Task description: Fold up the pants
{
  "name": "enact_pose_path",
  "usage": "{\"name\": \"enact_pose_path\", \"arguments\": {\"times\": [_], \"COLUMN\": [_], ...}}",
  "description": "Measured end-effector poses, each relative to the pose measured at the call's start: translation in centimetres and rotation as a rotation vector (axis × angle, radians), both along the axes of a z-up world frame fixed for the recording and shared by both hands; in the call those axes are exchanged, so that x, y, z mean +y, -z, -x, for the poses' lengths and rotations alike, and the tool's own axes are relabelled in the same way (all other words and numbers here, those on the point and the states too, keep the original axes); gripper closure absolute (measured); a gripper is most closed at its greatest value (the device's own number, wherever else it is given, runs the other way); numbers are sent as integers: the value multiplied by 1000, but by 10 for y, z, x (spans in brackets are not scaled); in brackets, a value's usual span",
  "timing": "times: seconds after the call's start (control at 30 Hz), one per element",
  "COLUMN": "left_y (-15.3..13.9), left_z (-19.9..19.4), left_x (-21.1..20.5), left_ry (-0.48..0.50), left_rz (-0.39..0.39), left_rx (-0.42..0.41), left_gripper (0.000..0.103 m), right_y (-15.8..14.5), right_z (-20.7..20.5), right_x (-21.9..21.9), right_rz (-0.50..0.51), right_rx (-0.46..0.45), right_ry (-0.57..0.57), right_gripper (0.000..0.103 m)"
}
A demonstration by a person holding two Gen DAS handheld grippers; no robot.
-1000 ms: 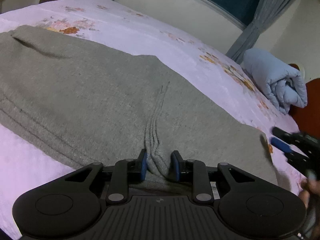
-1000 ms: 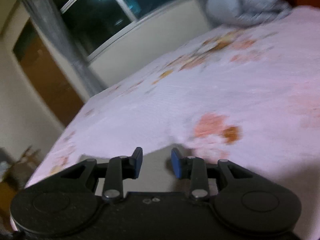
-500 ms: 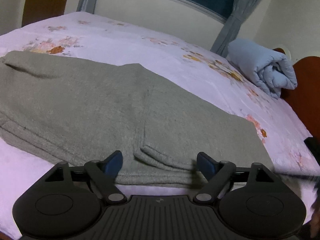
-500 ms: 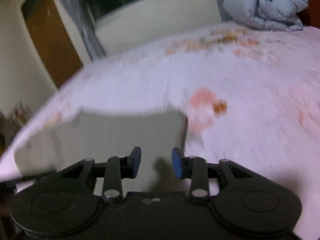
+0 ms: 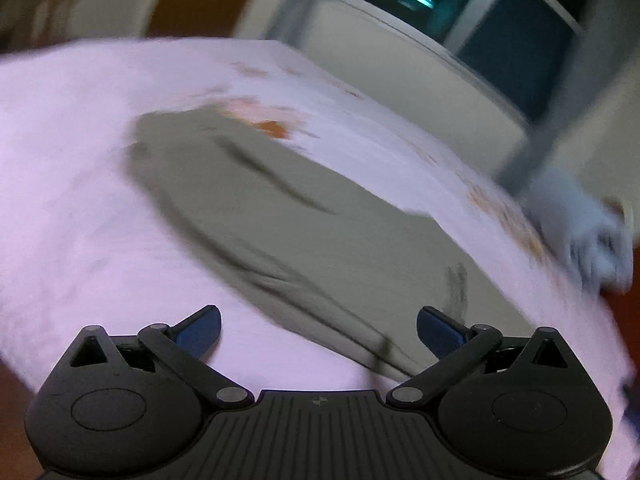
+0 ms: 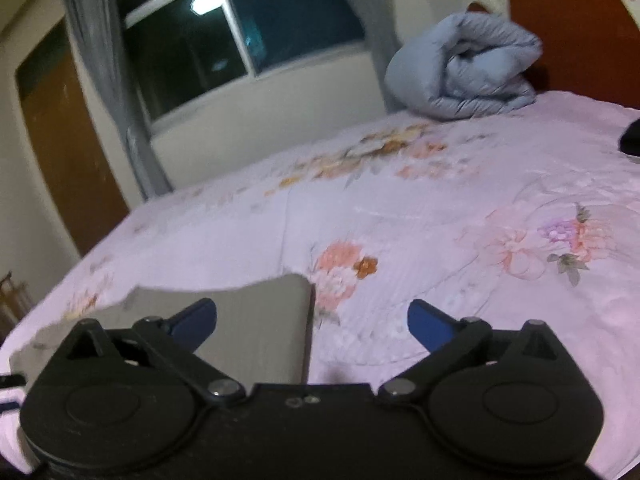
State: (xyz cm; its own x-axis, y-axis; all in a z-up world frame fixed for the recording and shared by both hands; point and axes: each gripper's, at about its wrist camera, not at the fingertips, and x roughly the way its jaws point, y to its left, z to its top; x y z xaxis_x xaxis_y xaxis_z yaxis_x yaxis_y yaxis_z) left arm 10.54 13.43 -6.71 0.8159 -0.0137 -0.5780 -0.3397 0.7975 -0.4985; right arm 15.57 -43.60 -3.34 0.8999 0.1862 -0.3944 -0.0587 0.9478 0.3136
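Grey pants (image 5: 304,224) lie folded flat on a pink floral bedsheet (image 5: 72,184). In the blurred left wrist view they stretch from upper left to lower right. My left gripper (image 5: 318,330) is open and empty, held above the pants' near edge. In the right wrist view one end of the pants (image 6: 256,328) shows low at the left, with a straight right edge. My right gripper (image 6: 312,324) is open and empty above that end, its left finger over the cloth and its right finger over the bedsheet (image 6: 460,232).
A rolled light-blue duvet (image 6: 464,76) lies at the head of the bed by a red-brown headboard (image 6: 568,28). A window with grey curtains (image 6: 240,36) is behind the bed. A brown door (image 6: 68,148) stands at the left.
My left gripper let go of the pants' fold, opened wide and swung left. My right gripper opened from nearly shut to wide and drew back from the pants' end.
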Motion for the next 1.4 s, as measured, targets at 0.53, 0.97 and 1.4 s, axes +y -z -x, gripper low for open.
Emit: {"name": "enact_pose_path", "arguments": {"times": [0.53, 0.97, 1.4], "left_y": [61, 65, 66], "left_z": [-32, -42, -76], "left_x": [124, 117, 145], "left_ry": [-125, -85, -58], "left_rz": [424, 300, 292], "left_rx": [-129, -146, -151], "left_gripper": [28, 34, 34], "right_y": [4, 11, 12], "right_z": [0, -11, -11], "right_x": [21, 46, 69], "right_rz": [70, 165, 152], "right_rx": [12, 34, 48], "right_ry": [3, 65, -9], "right_gripper": [6, 6, 6]}}
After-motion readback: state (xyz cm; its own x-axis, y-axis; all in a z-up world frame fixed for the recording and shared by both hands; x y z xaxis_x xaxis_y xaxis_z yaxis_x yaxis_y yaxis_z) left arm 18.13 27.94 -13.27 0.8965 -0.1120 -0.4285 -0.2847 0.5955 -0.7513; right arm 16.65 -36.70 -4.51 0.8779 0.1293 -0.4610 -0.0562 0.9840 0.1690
